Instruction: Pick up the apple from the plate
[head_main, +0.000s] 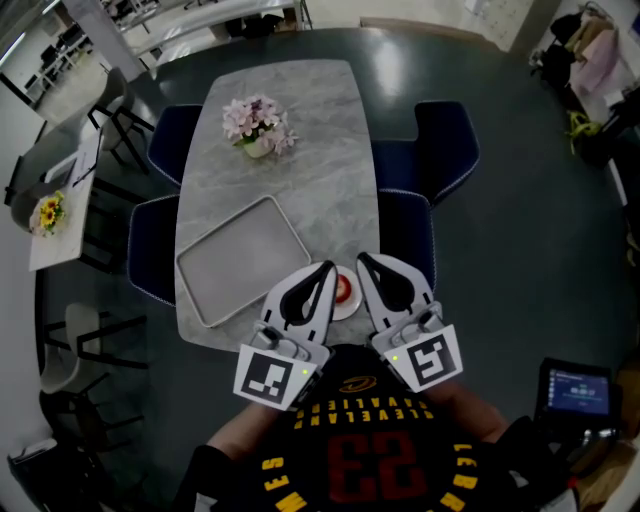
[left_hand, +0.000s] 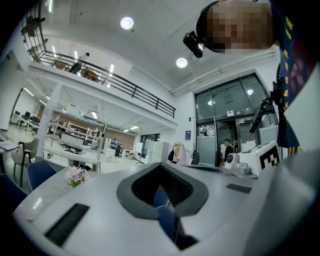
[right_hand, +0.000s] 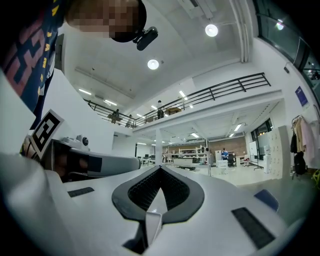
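Observation:
A red apple (head_main: 343, 288) sits on a small white plate (head_main: 338, 309) near the front edge of the grey marble table (head_main: 300, 90). My left gripper (head_main: 327, 268) hovers just left of the apple and my right gripper (head_main: 362, 259) just right of it. The jaws of both are closed tip to tip and hold nothing. Both gripper views look out level across the hall. In each, the left gripper (left_hand: 161, 166) and the right gripper (right_hand: 160, 168) show shut jaws and neither the apple nor the plate.
An empty grey tray (head_main: 243, 258) lies left of the plate. A vase of pink flowers (head_main: 258, 125) stands at the table's far end. Dark blue chairs (head_main: 445, 140) flank the table. A small screen (head_main: 578, 390) is at the lower right.

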